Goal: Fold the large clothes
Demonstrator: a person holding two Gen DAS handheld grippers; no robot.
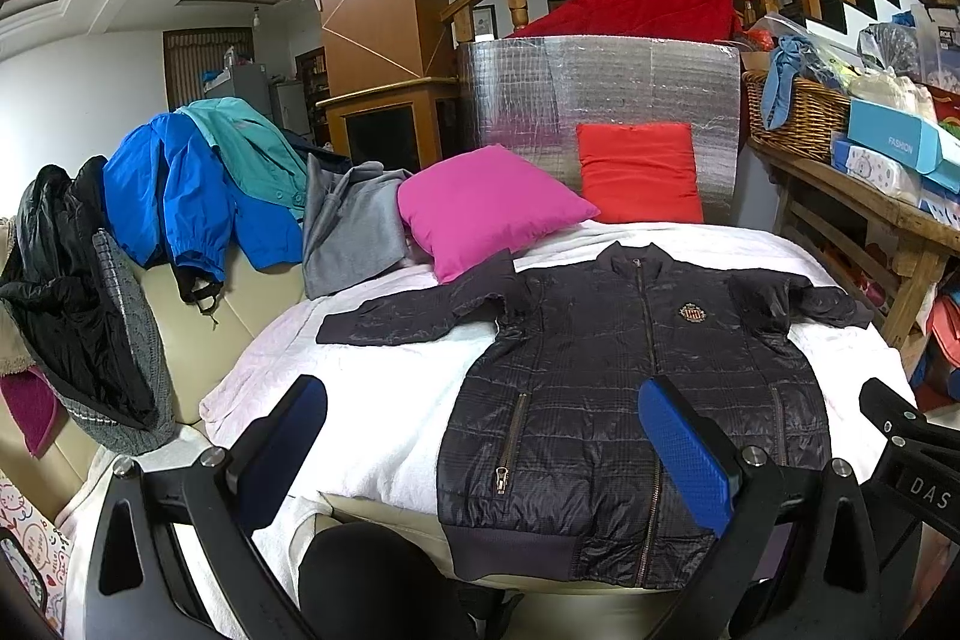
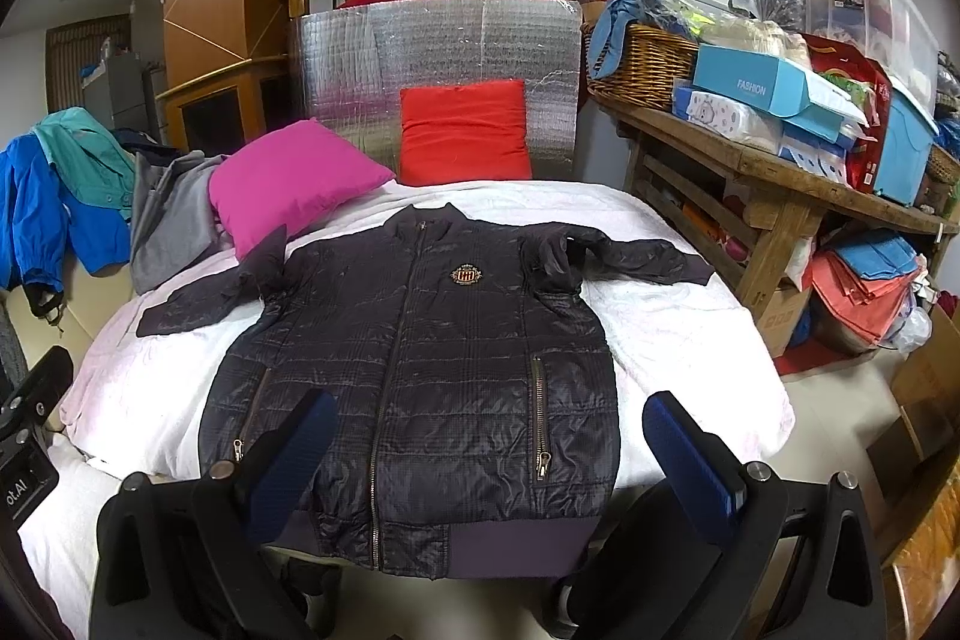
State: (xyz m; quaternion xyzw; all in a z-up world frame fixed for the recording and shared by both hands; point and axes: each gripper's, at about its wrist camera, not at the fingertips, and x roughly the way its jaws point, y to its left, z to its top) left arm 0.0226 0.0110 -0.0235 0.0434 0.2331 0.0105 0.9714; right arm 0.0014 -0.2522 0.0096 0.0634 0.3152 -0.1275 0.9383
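Both tongs, left tongs (image 1: 483, 445) and right tongs (image 2: 489, 451), are hovering released and level over one dark jacket (image 2: 414, 370) beside two cushions (image 2: 294, 178).

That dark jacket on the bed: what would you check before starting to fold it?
1. Dark jacket lies face up, zipped: ok.
2. Both sleeves spread sideways: ok, though the sleeve by the pink pillow bunches at the shoulder.
3. Pink pillow clear of that sleeve: not ok, they touch.
4. Left tool open, holding nothing: ok.
5. Right tool open, holding nothing: ok.
6. Hem flat: cannot tell, it hangs over the bed edge.
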